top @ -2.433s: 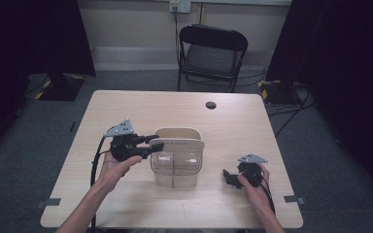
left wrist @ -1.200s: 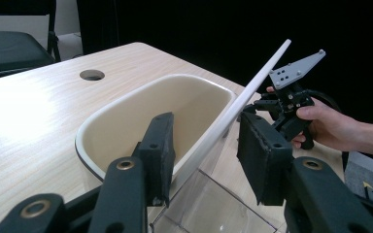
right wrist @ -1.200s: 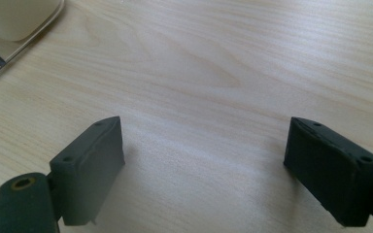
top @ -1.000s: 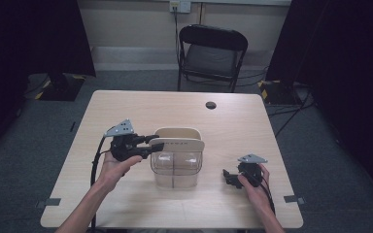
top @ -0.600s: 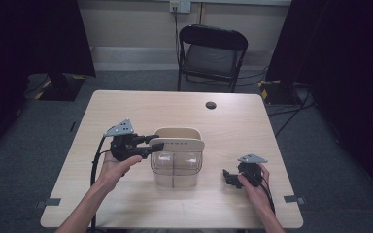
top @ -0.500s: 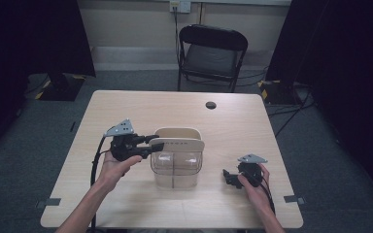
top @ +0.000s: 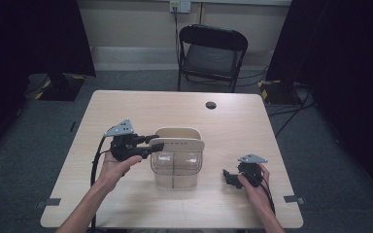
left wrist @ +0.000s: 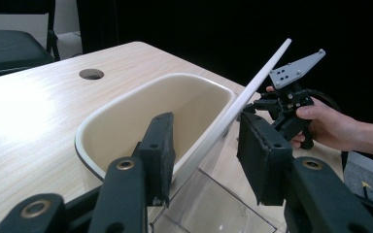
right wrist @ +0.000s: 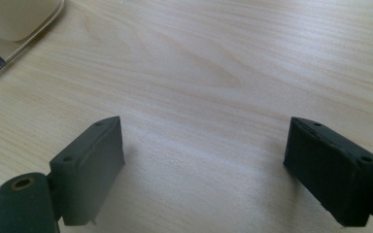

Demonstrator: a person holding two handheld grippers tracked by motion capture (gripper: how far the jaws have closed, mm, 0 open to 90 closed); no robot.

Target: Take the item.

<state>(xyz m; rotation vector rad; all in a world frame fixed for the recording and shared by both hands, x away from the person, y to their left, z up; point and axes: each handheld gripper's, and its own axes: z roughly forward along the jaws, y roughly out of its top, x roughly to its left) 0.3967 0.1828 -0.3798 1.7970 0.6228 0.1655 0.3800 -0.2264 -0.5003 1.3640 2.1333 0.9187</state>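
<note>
Clamping the cream lid (left wrist: 252,87), left gripper (left wrist: 204,160) hides the clear container (top: 176,167) edge; right gripper (right wrist: 206,165) apart, bare table (right wrist: 213,63) between

- black folding chair (top: 212,53) behind the table (top: 126,111)
- round cable hole (top: 211,105) near table's far edge
- wall outlet (top: 179,6), cable running down
- grey carpet floor (top: 39,141)

Lab recording space: black curtains (top: 39,34), lone table (top: 141,104), folding chair (top: 212,56).

Cream lid (top: 177,144), clear container (top: 176,167), pale wood-grain table (top: 126,111), black left hand-held gripper (top: 156,143), black chair (top: 211,53)
</note>
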